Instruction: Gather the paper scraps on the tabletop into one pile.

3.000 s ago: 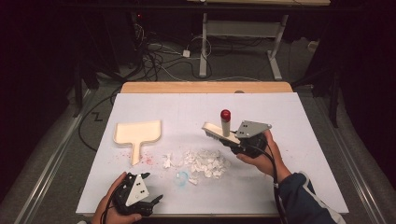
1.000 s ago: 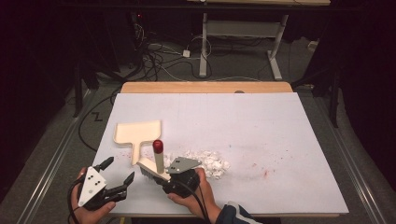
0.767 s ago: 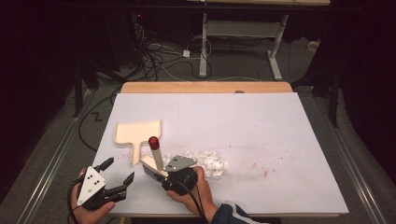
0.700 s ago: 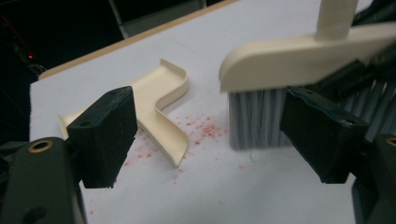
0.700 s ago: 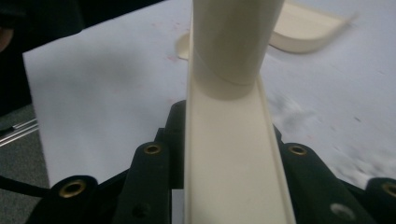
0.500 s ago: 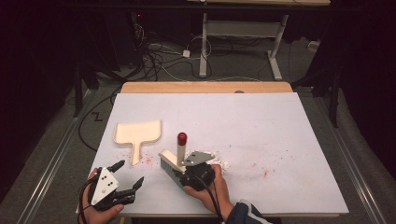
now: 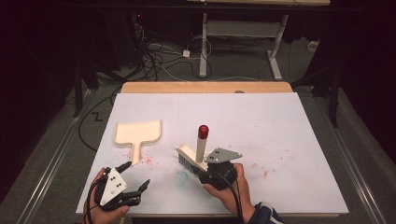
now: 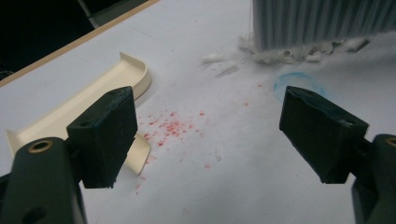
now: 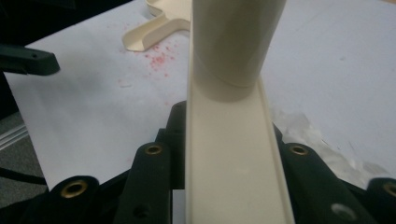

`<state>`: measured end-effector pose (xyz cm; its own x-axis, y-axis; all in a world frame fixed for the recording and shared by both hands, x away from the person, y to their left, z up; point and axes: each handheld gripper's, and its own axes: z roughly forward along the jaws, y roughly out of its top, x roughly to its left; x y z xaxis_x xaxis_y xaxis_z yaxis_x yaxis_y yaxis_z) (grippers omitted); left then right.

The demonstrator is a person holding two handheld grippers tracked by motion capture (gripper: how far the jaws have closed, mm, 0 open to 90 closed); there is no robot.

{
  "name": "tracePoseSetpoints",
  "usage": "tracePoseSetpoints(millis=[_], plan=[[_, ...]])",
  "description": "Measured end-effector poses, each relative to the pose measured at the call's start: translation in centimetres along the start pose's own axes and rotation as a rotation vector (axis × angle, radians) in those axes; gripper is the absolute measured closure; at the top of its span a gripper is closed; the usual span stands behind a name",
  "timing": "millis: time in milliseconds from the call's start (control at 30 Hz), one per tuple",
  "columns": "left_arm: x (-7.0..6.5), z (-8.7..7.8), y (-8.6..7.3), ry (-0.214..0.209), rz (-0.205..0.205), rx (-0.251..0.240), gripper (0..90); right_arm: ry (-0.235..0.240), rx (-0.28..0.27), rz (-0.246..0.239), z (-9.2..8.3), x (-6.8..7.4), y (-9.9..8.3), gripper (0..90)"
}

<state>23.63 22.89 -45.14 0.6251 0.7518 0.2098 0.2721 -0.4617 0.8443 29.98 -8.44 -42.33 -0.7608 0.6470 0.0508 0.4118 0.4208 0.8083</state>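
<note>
A cream brush (image 7: pixel 190 157) with a red-capped upright handle (image 7: pixel 202 132) stands on the white table sheet, and my right gripper (image 7: pixel 198 167) is shut on its back. In the right gripper view the brush back (image 9: pixel 233 163) runs up between the jaws. Its grey bristles (image 8: pixel 322 21) rest on white scraps (image 8: pixel 280 55). A cream dustpan (image 7: pixel 138 132) lies flat to the left, handle toward me. My left gripper (image 7: pixel 136 175) hovers open near the table's front left, a little short of the dustpan handle, with nothing between its pads (image 8: pixel 107 135).
Red specks (image 8: pixel 168 128) stain the sheet beside the dustpan handle, and a faint blue ring (image 8: pixel 299 84) is drawn near the brush. More scraps (image 9: pixel 303 128) lie to the brush's right. The table's front edge (image 7: pixel 210 215) is close under both hands.
The right gripper carried the brush from beside the dustpan handle back to the right, onto the scrap pile. The left gripper drifted a little to the right and stayed open.
</note>
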Motion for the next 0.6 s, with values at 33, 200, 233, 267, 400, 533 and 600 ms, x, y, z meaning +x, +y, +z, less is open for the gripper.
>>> tracePoseSetpoints(millis=[33,200,233,267,400,533,600], plan=[[0.0,0.0,0.0,-0.001,0.000,0.002,18.1,0.003,-0.007,0.000,0.2,0.2,0.2,68.4],[0.1,0.0,-0.1,-0.005,-0.009,0.003,18.1,0.018,-0.056,0.015,2.2,0.8,1.7,68.5],[0.2,0.1,-0.2,-0.007,-0.010,0.002,18.1,0.011,-0.061,0.021,2.8,0.9,2.0,68.4],[0.2,0.1,-0.2,-0.008,-0.008,0.003,18.1,0.008,-0.060,0.024,3.4,1.0,2.3,68.4],[0.3,0.1,-0.3,-0.020,-0.007,0.009,18.1,0.013,-0.025,0.057,6.0,1.4,2.7,68.5],[0.2,0.1,-0.3,-0.026,-0.002,0.010,18.1,-0.014,0.021,0.051,7.6,1.6,2.1,68.5],[0.2,0.1,-0.3,-0.027,0.002,0.012,18.1,-0.046,0.017,0.037,7.5,1.4,2.0,68.4]])
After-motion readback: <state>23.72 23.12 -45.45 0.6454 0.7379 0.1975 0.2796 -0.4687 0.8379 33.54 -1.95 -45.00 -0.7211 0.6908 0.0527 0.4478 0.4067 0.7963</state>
